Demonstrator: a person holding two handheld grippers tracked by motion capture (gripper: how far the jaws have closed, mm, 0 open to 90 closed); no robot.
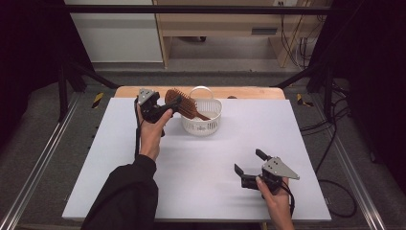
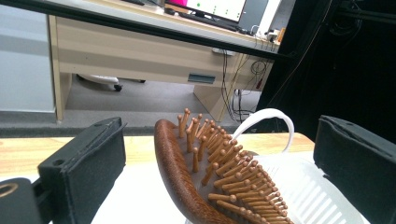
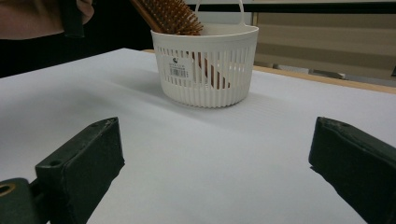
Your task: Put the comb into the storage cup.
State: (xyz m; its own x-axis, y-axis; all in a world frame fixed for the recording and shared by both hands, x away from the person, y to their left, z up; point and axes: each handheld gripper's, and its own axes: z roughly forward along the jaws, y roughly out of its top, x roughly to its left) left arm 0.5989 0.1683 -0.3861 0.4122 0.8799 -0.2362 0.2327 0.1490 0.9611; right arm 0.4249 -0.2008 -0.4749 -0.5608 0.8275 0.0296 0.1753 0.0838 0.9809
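A brown wooden hairbrush (image 1: 181, 102) leans in a white slatted basket (image 1: 202, 122), handle down inside and bristled head sticking out over the left rim. My left gripper (image 1: 168, 108) is open at the brush head. In the left gripper view the brush (image 2: 187, 182) lies between the wide-apart jaws without touching either, and the basket (image 2: 308, 196) with its handle loop is behind it. My right gripper (image 1: 248, 163) is open and holds nothing, low over the table's near right. Its view looks across at the basket (image 3: 205, 70) and brush (image 3: 170, 16).
A white sheet (image 1: 201, 163) covers the table, with a wooden edge (image 1: 249, 92) at the back. Black frame posts (image 1: 64, 86) stand at the far corners and cables (image 1: 335, 143) trail on the right floor. A wooden desk (image 2: 140, 51) stands beyond.
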